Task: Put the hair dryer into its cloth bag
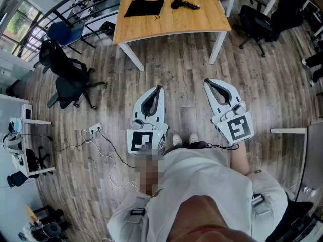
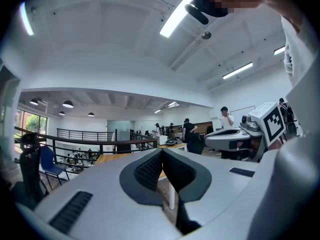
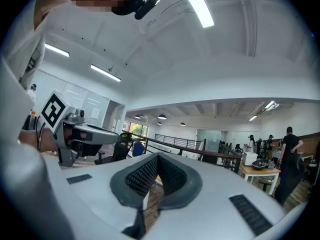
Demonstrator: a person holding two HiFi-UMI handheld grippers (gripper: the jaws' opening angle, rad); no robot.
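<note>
In the head view a black cloth bag (image 1: 144, 7) lies flat on the wooden table (image 1: 171, 24) ahead. The black hair dryer (image 1: 184, 4) lies just right of it, apart from it. Both grippers are held level over the wooden floor, well short of the table. The tips of my left gripper (image 1: 161, 88) meet, and so do those of my right gripper (image 1: 206, 81); both are shut on nothing. In the left gripper view the jaws of the left gripper (image 2: 162, 152) touch at the tip, with the table (image 2: 107, 158) beyond them. The right gripper (image 3: 158, 156) looks the same in its own view.
Black office chairs (image 1: 70, 79) and a blue chair (image 1: 65, 32) stand at the left. Another black chair (image 1: 255, 21) is right of the table. A power strip (image 1: 94, 128) with white cables lies on the floor at the left. Several people stand far off (image 2: 190, 134).
</note>
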